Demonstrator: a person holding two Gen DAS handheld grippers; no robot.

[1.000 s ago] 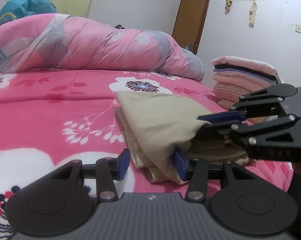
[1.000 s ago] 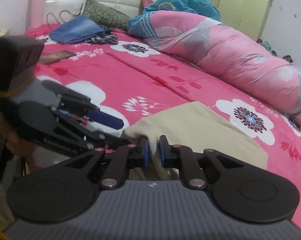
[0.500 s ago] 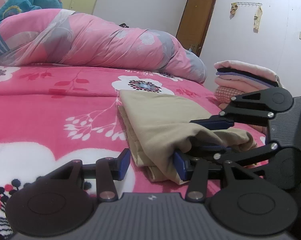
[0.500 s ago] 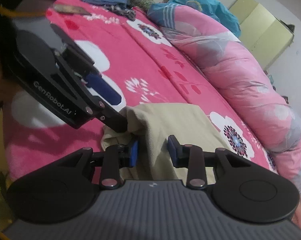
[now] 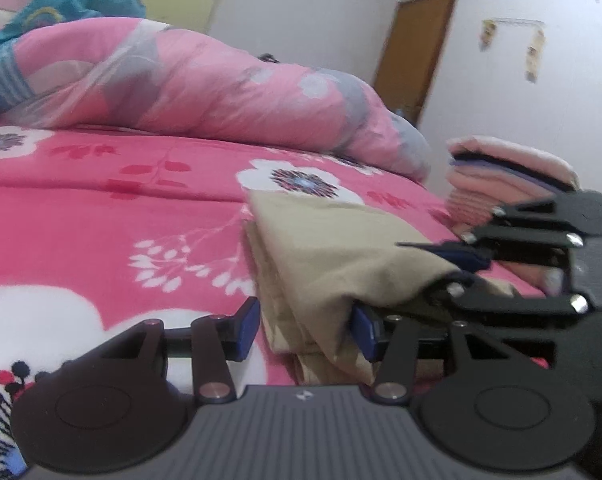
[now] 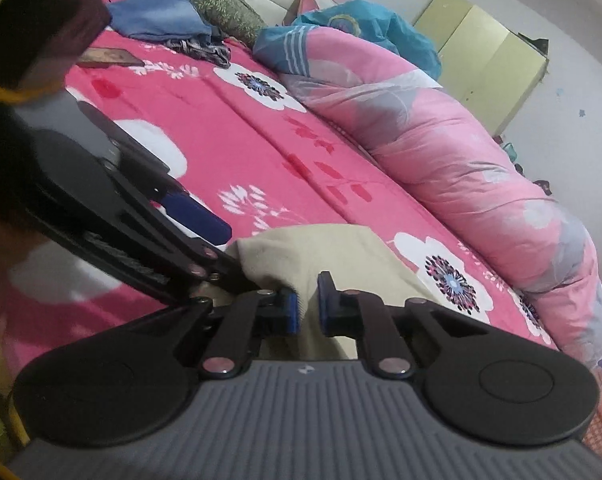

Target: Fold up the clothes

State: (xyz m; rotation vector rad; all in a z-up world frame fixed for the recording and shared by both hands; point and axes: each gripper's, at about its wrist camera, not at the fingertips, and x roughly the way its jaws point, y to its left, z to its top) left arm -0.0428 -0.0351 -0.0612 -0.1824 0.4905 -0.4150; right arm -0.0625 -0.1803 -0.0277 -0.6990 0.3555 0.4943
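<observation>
Both grippers work the near end of the folded beige garment lying on the pink flowered bedspread: the right gripper has just been closing and now pinches a tuck of the beige cloth, while the left gripper stands half apart with the stacked layers between its fingers, the right finger under the hanging fold, and whether it presses I cannot tell. This looks like the last fold or a lift, so next the left needs to bite before both hands move together. Only the left view shows the pile of folded clothes near the bed's edge; only the right shows the blue heap by the headboard.
</observation>
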